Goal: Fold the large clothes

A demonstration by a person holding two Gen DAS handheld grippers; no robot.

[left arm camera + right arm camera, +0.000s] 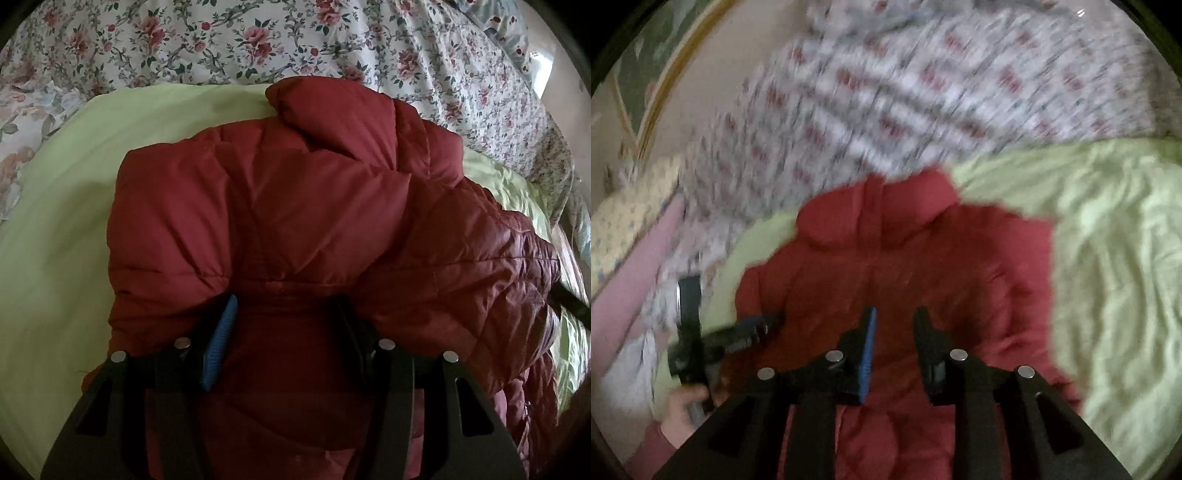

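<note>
Jaws of the left gripper (pixel 284 314) clamp a thick fold of a red padded jacket (pixel 295 206), which lies bunched on a green sheet (pixel 55 240) beside a floral quilt (pixel 221 40). The right gripper (pixel 894 325) hovers over the jacket, jaws slightly apart and empty, its view blurred.

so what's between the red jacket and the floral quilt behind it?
A light green sheet: the red jacket lies on it, and green shows before the floral quilt starts. Clearest in the left wrist view.
</note>
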